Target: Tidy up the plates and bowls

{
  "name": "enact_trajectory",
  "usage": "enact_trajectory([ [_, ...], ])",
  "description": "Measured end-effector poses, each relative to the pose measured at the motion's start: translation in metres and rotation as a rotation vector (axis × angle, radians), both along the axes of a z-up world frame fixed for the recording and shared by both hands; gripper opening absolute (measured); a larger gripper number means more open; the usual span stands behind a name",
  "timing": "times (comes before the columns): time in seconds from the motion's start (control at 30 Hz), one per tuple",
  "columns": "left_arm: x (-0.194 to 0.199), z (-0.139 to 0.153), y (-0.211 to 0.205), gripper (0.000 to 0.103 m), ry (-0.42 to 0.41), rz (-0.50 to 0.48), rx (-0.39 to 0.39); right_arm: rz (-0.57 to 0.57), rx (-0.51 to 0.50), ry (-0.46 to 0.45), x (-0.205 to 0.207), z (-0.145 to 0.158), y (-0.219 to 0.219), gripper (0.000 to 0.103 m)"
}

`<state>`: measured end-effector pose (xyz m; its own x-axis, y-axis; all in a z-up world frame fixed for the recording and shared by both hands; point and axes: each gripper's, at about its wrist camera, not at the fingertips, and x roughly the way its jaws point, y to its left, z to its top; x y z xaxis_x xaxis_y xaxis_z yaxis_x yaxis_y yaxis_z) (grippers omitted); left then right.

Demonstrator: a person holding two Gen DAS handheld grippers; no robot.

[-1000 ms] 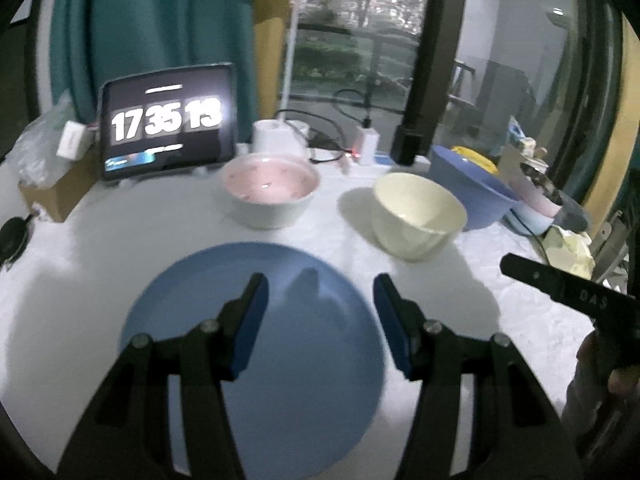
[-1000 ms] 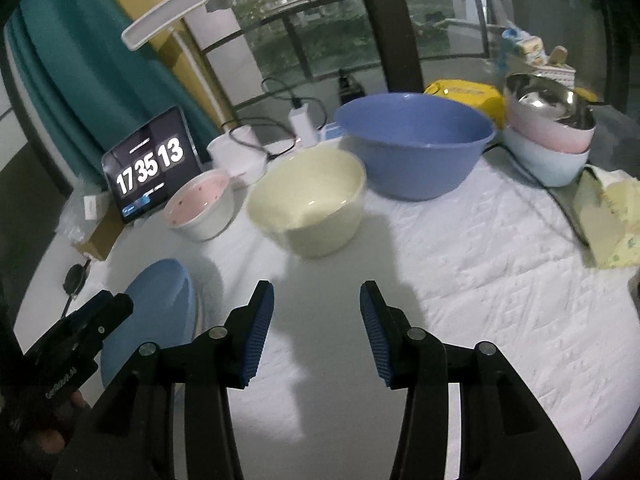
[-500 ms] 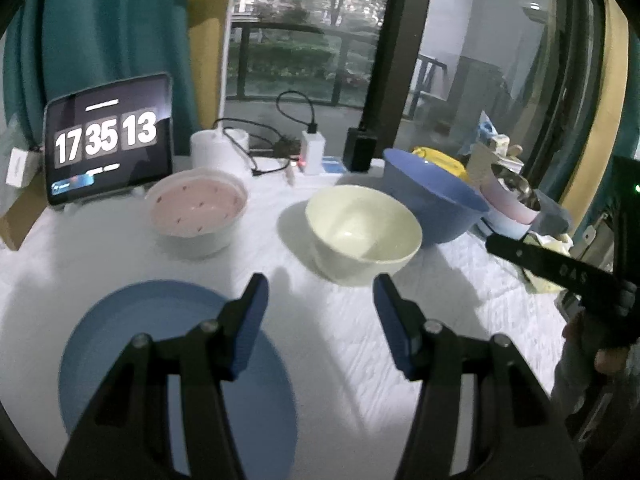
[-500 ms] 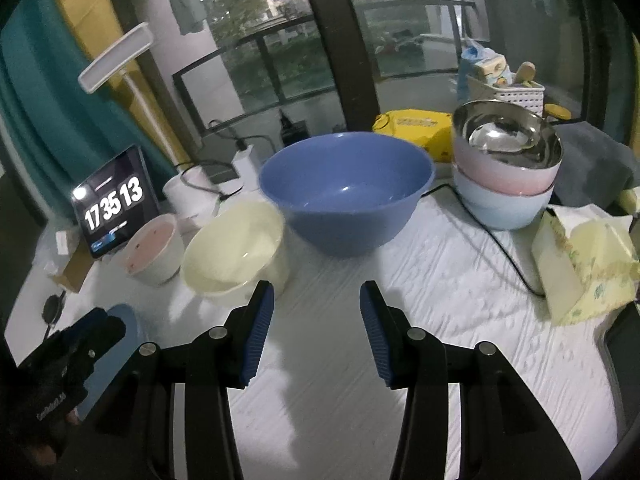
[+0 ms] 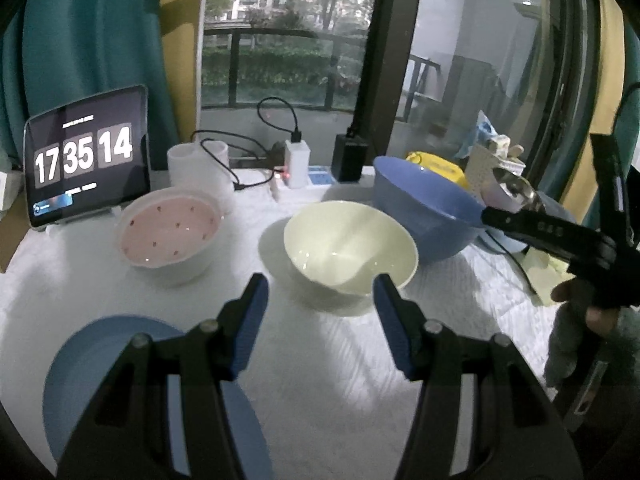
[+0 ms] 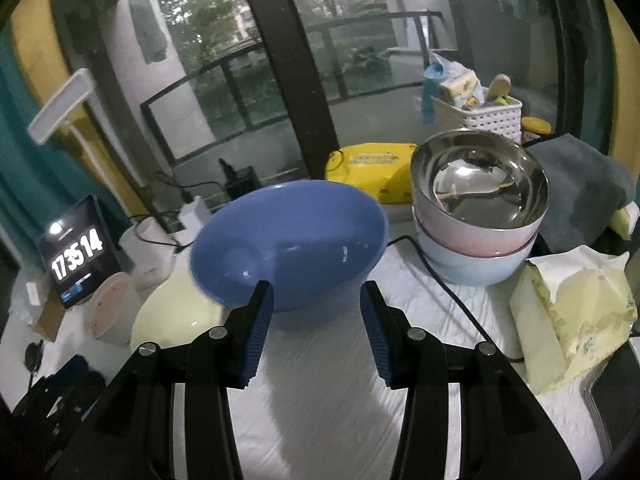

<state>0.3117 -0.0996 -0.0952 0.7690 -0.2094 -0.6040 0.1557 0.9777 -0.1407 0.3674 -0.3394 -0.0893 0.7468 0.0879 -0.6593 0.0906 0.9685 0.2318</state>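
A cream bowl (image 5: 350,246) stands just beyond my left gripper (image 5: 320,294), which is open and empty. To its left sits a pink spotted bowl (image 5: 170,232), and a blue plate (image 5: 100,364) lies at the lower left under the left finger. A large blue bowl (image 6: 290,246) stands right ahead of my right gripper (image 6: 317,304), open with nothing between its fingers. In the right wrist view the cream bowl (image 6: 176,320) and pink bowl (image 6: 110,308) lie to the left. A steel bowl (image 6: 482,186) is stacked on a pink and a pale blue bowl at the right.
A tablet clock (image 5: 86,160) leans at the back left beside a white cup (image 5: 198,160), chargers and cables (image 5: 296,162). A yellow pack (image 6: 372,170), a white basket (image 6: 476,114), a tissue pack (image 6: 572,312) and a grey cloth (image 6: 580,184) crowd the right side. White cloth covers the table (image 5: 328,368).
Both grippers have swung rightward over the table. The blue plate slid to the left view's lower left and the cream bowl came ahead. The large blue bowl now fills the right view's centre.
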Motion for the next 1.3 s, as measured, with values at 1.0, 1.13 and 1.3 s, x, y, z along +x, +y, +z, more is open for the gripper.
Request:
enact_trajectory([
  [1.0,0.001,-0.003,-0.071,0.057,0.015,-0.111,0.025,-0.066,0.012,0.086,-0.046,-0.027,-0.047,0.008],
  [1.13,-0.003,-0.007,-0.087,0.057,0.022,-0.112,0.037,-0.06,0.022,0.089,-0.065,-0.026,-0.056,0.008],
  [1.3,-0.003,-0.019,-0.104,0.057,0.066,-0.128,0.026,-0.047,0.048,0.097,-0.083,-0.028,-0.071,0.009],
])
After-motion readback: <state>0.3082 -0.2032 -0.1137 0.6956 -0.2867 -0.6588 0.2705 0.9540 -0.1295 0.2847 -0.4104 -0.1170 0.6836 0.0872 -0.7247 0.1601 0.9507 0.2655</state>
